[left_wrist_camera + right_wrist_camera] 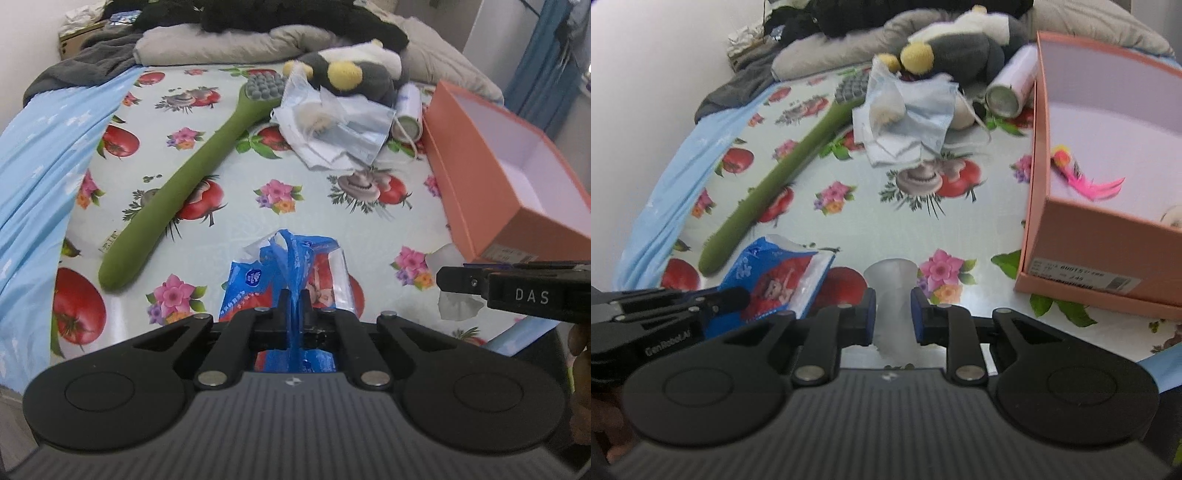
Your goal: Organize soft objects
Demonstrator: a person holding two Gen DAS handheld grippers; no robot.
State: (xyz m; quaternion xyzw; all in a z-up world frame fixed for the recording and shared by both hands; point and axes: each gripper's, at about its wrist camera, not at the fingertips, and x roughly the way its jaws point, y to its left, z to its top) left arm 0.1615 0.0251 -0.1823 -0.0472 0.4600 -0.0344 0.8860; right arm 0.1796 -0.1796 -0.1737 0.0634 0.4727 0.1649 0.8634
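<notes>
black left gripper (294,301) and right gripper (893,314), ribbed grey bodies, silver pivot screws.

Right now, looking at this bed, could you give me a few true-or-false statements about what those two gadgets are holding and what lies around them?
1. The left gripper pinches the blue plastic packet. True.
2. The right gripper is empty. False: a translucent white soft piece sits between its fingers.
3. The long green massage stick lies inside the orange cardboard box. False: it lies on the flowered sheet.
4. A pink feathered toy lies in the box. True.
</notes>
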